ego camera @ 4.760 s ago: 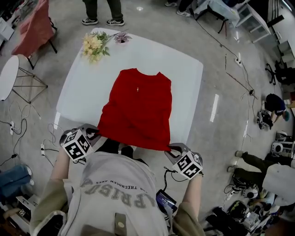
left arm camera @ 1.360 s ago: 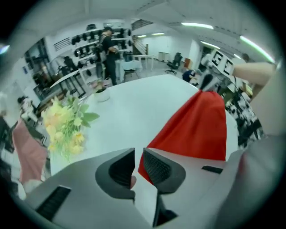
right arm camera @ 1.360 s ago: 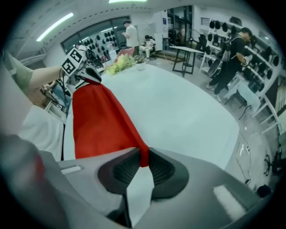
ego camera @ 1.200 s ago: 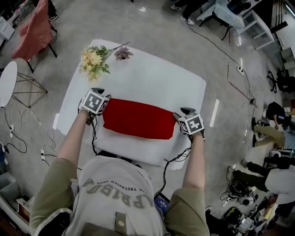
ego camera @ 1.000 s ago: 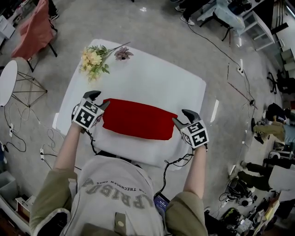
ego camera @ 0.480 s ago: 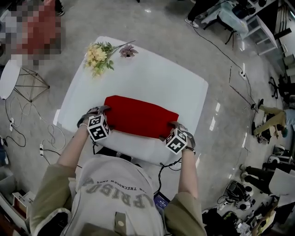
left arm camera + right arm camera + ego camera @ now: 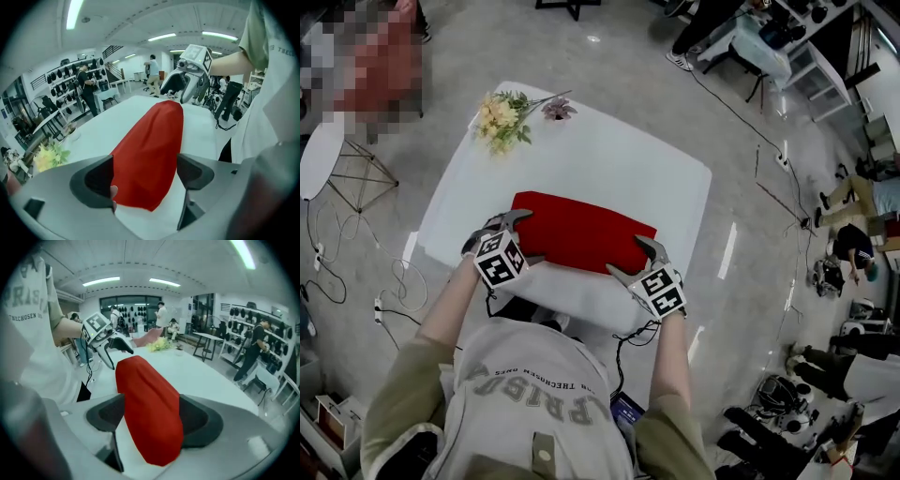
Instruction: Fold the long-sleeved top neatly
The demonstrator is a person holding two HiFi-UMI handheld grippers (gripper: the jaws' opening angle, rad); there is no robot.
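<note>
Our left tongs (image 7: 525, 239) and right tongs (image 7: 630, 260) flank the folded red top (image 7: 581, 230) lying mid-table (image 7: 609, 155). Both have just been opening, and each gapes loosely around one end of the top.

Grey floor (image 7: 609, 56) surrounds a white table (image 7: 609, 169), with flowers (image 7: 502, 112) at 11 o'clock, loose cables (image 7: 394, 277) and a round side table (image 7: 319, 155) at 9 o'clock, ceiling strip lights (image 7: 101, 281) lit.

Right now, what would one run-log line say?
red top folded, on white table; left gripper just opened, astride its end; right gripper likewise
</note>
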